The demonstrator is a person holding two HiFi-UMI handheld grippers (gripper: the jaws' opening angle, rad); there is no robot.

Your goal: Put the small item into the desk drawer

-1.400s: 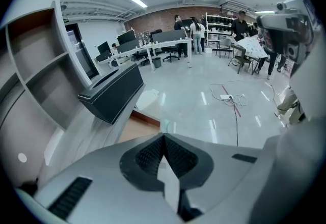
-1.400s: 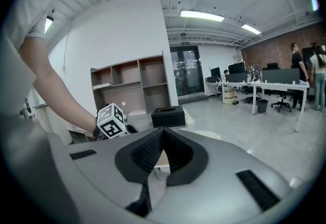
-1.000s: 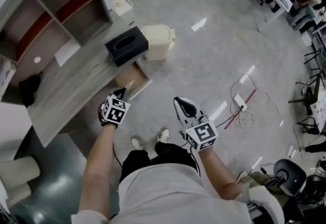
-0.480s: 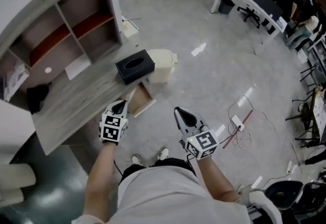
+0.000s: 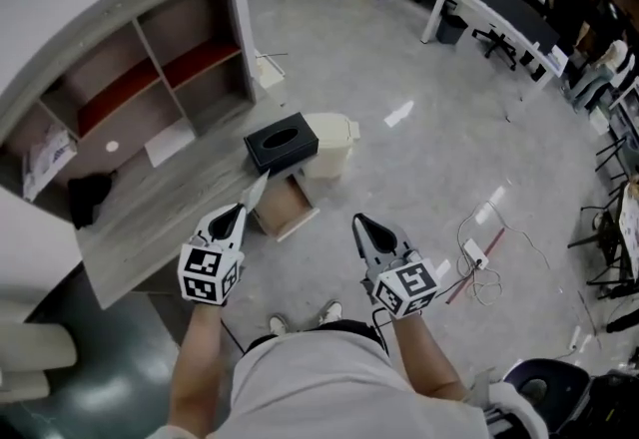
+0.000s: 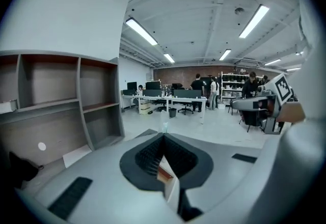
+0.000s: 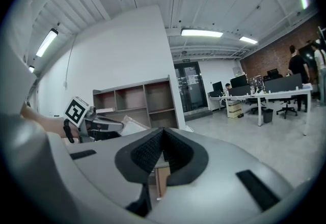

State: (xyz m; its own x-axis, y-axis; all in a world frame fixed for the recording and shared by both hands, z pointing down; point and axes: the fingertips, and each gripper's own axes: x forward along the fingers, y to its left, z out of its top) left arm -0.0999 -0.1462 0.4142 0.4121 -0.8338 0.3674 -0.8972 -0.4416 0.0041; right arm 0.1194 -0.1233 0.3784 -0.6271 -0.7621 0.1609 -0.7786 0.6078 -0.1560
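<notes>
My left gripper [image 5: 238, 211] is shut on a small flat white packet [image 5: 257, 191] that sticks out past its tips. It hangs over the front edge of the grey desk [image 5: 150, 208], just left of the open wooden drawer [image 5: 290, 206]. In the left gripper view the jaws [image 6: 164, 139] pinch the packet [image 6: 167, 177], white with a brown edge. My right gripper [image 5: 361, 223] is shut and empty over the floor, right of the drawer. The right gripper view shows its closed jaws [image 7: 163, 134], and the left gripper [image 7: 109, 126] with the packet [image 7: 131, 126].
A black tissue box [image 5: 282, 142] sits on the desk's right end, with a beige bin [image 5: 331, 140] on the floor behind it. A shelf unit [image 5: 150, 68] stands at the desk's back. A power strip and cables [image 5: 477, 252] lie on the floor at right.
Both grippers have risen, the left one more, and the left has lifted from beside the drawer with the packet still in it. The head view has also moved higher.
</notes>
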